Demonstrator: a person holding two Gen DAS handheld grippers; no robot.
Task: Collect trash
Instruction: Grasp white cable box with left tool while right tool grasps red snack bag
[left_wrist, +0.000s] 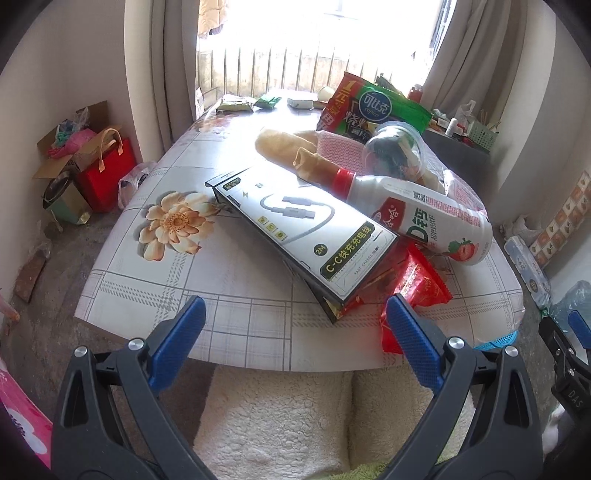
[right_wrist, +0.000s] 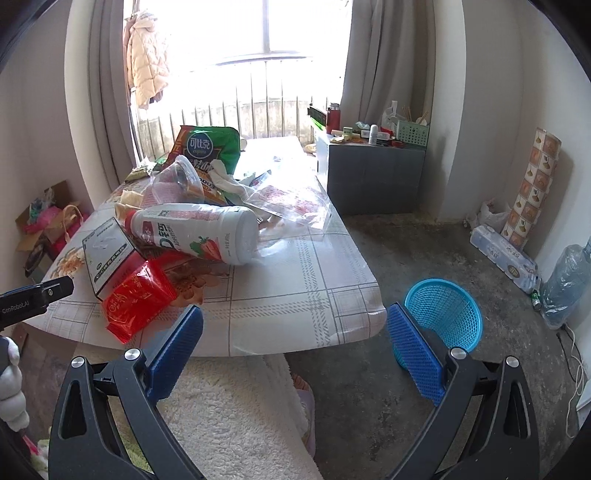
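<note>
Blue-padded fingers stand wide apart on both tools, and neither grips anything. In the left wrist view the left gripper (left_wrist: 295, 332) hangs over the near edge of the table (left_wrist: 229, 280), jaws spread. Straight ahead at 12 o'clock lies a black and white cable box (left_wrist: 314, 229), flat and slanted, its near end resting on a red wrapper (left_wrist: 417, 284) at about 1 o'clock. The wrapper lies just beyond the right finger pad (left_wrist: 413, 339); whether they touch I cannot tell. A white bottle (left_wrist: 421, 214) with a red cap and a strawberry print lies on its side at 1 o'clock, touching the box's far edge. Behind it sit a clear plastic cup (left_wrist: 395, 151) on its side, a bread loaf (left_wrist: 291, 151) at 12 o'clock and a green and red snack bag (left_wrist: 373, 107) standing farther back.

In the right wrist view the right gripper (right_wrist: 295, 339) hovers at the table's near right corner, jaws spread and empty. The trash heap sits at 10 to 11 o'clock on the table. A blue mesh basket (right_wrist: 447, 310) stands on the concrete floor at 2 o'clock, just behind the right finger pad (right_wrist: 413, 354), near the table corner but apart from it. White fleece fabric (right_wrist: 236, 406) fills the foreground below both tools.
</note>
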